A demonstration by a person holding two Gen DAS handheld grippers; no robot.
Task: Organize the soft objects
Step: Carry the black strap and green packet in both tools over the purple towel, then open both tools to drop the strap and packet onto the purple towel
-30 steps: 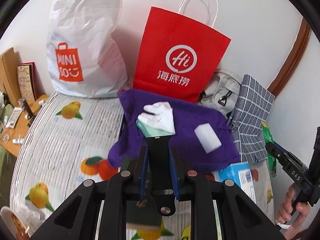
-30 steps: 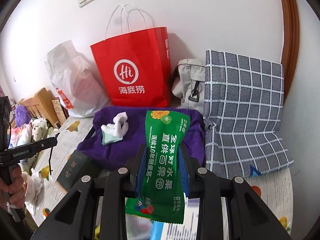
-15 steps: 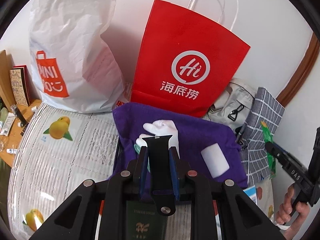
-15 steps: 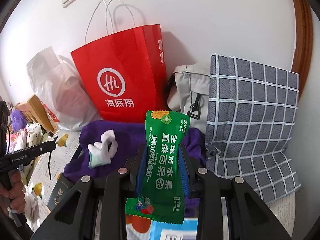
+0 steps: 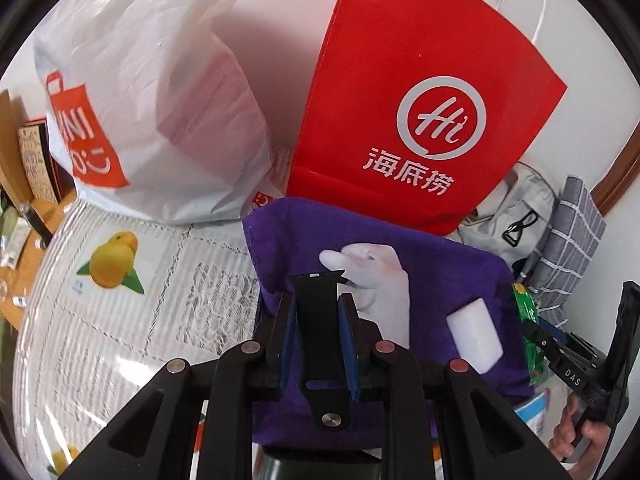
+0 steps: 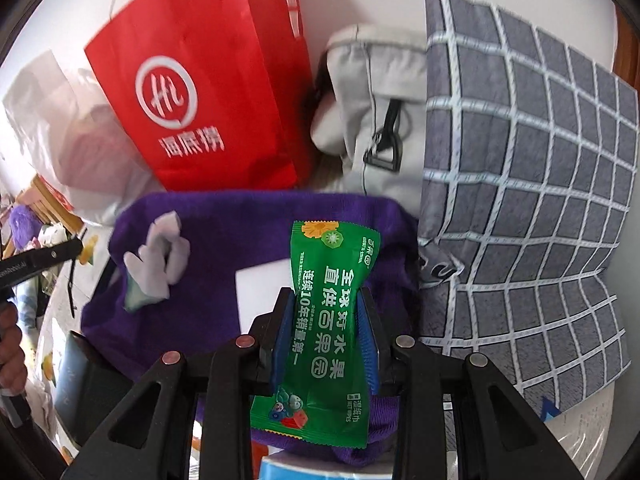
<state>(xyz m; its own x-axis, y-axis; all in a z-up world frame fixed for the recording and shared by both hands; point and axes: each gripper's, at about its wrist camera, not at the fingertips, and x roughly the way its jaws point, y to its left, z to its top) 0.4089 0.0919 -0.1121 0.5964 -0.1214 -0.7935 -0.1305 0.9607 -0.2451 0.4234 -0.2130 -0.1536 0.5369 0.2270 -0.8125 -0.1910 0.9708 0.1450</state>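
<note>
Carrying step: left gripper (image 5: pixel 316 320) pinching black strap (image 5: pixel 319 320), right gripper (image 6: pixel 325 332) pinching green wipes packet (image 6: pixel 328 320), both hovering over purple cloth (image 5: pixel 440 276); next, releasing onto it.

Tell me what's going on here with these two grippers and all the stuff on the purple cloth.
A person is sorting soft items with two handheld grippers. The left gripper is shut on a black watch strap, and the right gripper is shut on a green wet wipes packet. Both hang over the purple cloth, where a white glove and a white sponge block lie.
</note>
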